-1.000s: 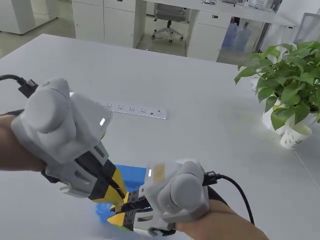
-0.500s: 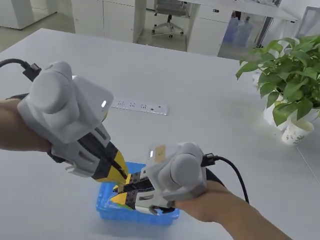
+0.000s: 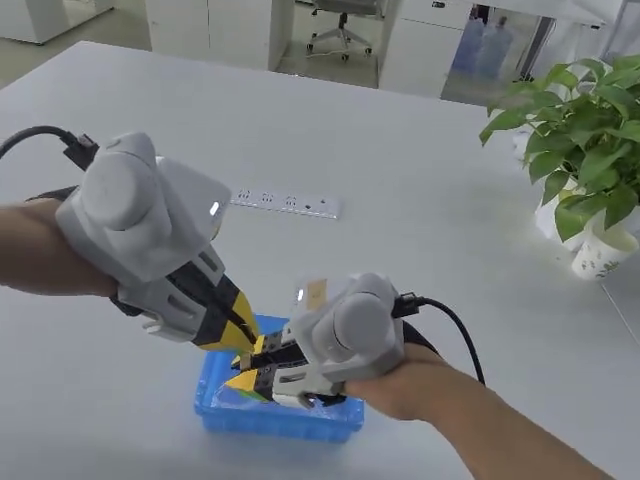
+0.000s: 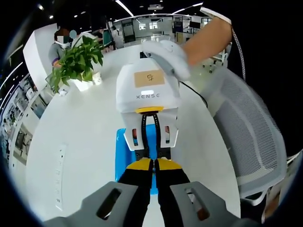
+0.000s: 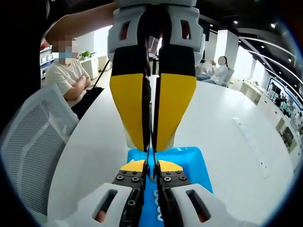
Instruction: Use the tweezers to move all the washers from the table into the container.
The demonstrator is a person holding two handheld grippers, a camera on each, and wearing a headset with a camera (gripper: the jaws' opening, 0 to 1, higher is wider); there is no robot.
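Observation:
Over the blue container (image 3: 285,427) my two grippers meet tip to tip. The left gripper (image 3: 243,352) comes down from the left with its yellow jaws shut on the thin metal tweezers (image 5: 151,120). From the right, the right gripper (image 3: 243,381) is shut on the tweezers' lower end. In the left gripper view my jaws (image 4: 154,163) press together facing the white right gripper body, with the container (image 4: 121,151) below. In the right gripper view my jaws (image 5: 151,169) pinch the tweezers' tip above the container (image 5: 189,165). A few small pale washers (image 5: 156,201) lie on its floor.
A white power strip (image 3: 285,203) lies on the table behind the grippers. A potted plant (image 3: 585,110) in a white pot (image 3: 600,258) stands at the right edge. A mesh chair (image 4: 246,137) sits beside the table. People sit in the background.
The head camera has tilted down, so more of the container shows. Both grippers stay tip to tip over it, barely shifted.

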